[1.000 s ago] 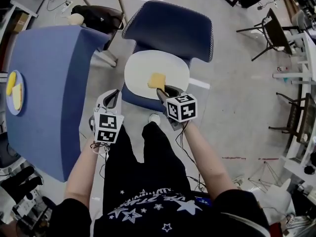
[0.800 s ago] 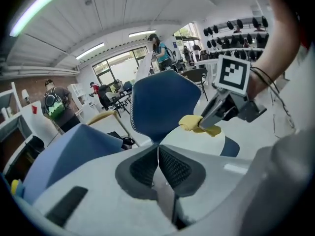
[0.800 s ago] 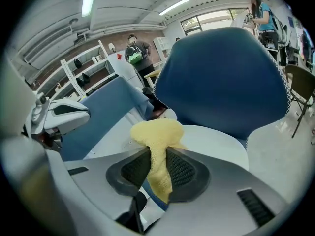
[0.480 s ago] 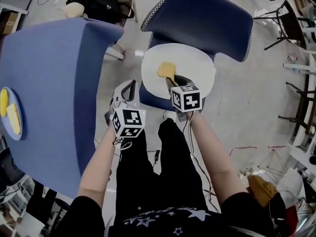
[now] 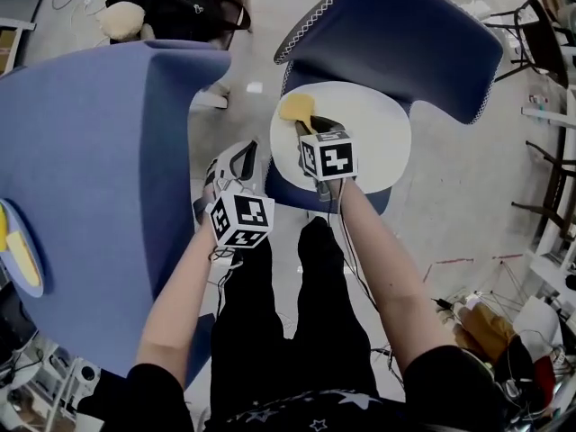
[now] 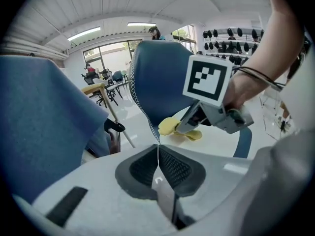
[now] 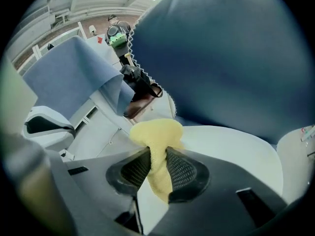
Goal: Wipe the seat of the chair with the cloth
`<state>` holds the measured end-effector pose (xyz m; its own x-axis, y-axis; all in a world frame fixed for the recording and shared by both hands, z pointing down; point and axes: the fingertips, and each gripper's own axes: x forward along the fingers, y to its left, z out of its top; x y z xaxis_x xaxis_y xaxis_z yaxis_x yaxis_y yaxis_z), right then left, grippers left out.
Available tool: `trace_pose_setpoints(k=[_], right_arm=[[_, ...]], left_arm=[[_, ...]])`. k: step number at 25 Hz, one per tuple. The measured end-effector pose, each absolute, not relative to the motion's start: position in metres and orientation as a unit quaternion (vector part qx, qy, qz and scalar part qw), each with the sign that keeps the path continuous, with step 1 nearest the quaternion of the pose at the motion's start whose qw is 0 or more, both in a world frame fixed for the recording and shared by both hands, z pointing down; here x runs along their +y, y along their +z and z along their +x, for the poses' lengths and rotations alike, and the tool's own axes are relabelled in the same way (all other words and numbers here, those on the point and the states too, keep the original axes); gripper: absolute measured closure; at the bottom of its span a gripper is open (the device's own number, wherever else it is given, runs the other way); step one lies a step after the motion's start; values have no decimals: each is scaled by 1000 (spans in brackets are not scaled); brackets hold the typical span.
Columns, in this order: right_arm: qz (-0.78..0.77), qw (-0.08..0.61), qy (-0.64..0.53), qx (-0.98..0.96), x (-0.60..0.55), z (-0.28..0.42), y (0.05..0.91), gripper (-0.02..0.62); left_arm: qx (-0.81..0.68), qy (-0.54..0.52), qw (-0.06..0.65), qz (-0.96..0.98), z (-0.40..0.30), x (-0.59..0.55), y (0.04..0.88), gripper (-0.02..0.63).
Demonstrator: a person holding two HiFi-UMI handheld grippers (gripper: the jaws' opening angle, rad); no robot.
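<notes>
Yellow cloth [image 5: 296,108] on white seat [image 5: 369,142]

A crumpled yellow cloth [image 5: 295,107] is laid on the round white seat [image 5: 378,142] of a blue-backed chair [image 5: 396,34], close to the rim on the side towards the table. The rest of the seat is left bare. The chair is stood on a grey floor [image 5: 450,214], where a wooden-framed chair [image 5: 180,7] bearing a dark bag is also set. Beside them, a broad table draped in blue cloth [image 5: 90,169] is seen, with a pale plate [image 5: 32,273] holding yellow pieces at its far left edge.
</notes>
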<state>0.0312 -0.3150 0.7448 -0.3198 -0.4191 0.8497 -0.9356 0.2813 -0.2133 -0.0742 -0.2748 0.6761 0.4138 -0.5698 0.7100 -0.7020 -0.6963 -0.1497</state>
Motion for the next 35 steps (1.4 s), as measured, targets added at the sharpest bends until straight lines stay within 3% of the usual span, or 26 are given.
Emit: trace_pose_setpoints(k=[7, 13, 35], right_arm=[[450, 362, 379, -723, -347, 35, 777, 495], [460, 357, 374, -722, -349, 63, 775, 495], [584, 311, 420, -621, -304, 279, 782, 495]], left_arm=[[-387, 388, 141, 824, -72, -274, 694, 584], [-366, 408, 144, 824, -55, -261, 699, 584], [-323, 418, 136, 838, 52, -247, 712, 584]])
